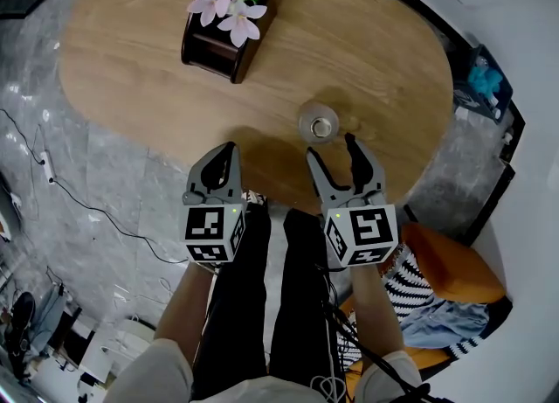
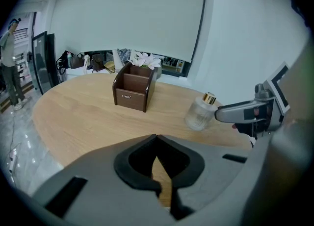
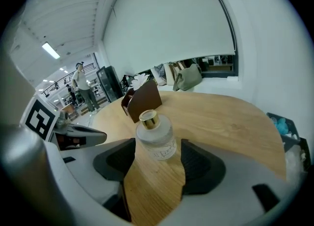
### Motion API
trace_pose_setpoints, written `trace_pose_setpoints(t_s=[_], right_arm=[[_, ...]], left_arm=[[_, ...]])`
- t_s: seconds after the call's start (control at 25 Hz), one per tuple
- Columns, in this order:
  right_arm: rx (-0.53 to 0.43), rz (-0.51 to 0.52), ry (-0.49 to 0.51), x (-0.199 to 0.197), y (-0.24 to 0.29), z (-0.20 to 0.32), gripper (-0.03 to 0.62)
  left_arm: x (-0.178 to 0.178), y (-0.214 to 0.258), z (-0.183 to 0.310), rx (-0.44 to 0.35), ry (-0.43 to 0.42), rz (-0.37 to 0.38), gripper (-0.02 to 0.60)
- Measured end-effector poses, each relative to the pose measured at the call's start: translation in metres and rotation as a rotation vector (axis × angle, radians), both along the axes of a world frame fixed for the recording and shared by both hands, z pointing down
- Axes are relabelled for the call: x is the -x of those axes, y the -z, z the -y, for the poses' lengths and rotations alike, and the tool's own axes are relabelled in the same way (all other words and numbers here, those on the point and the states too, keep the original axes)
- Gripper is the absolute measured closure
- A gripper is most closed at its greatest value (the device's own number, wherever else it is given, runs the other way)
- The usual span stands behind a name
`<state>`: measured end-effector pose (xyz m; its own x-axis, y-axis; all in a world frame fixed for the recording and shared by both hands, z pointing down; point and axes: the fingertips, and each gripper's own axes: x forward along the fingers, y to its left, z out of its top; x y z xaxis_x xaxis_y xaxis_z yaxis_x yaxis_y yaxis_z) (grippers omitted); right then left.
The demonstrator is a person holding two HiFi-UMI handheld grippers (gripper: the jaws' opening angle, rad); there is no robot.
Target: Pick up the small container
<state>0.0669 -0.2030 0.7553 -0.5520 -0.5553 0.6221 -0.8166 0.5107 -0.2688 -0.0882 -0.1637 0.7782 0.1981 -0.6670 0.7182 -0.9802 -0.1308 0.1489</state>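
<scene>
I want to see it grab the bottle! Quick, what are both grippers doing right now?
Left gripper: closed, holding nothing.
Right gripper: open; the small bottle stands between its jaw tips, not gripped.

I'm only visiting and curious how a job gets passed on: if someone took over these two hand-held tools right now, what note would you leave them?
Left tool: jaws shut, empty, held beside the right one.
Right tool: jaws open, nothing gripped.
Small container: a clear bottle with a gold cap, upright on the table, right at the mouth of the right tool's jaws. The pads are not on it.
Done: the right tool is lined up on the bottle.
Left: probably ease in a little, close on the bottle and lift it.
</scene>
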Motion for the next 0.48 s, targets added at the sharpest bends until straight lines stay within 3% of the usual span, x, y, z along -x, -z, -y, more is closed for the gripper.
trace_pose_setpoints(t_s=[0.48], right_arm=[[-0.051, -0.043, 0.072, 0.023, -0.019, 0.015, 0.272]], left_arm=[[0.004, -0.007, -0.006, 0.024, -0.003, 0.009, 0.574]])
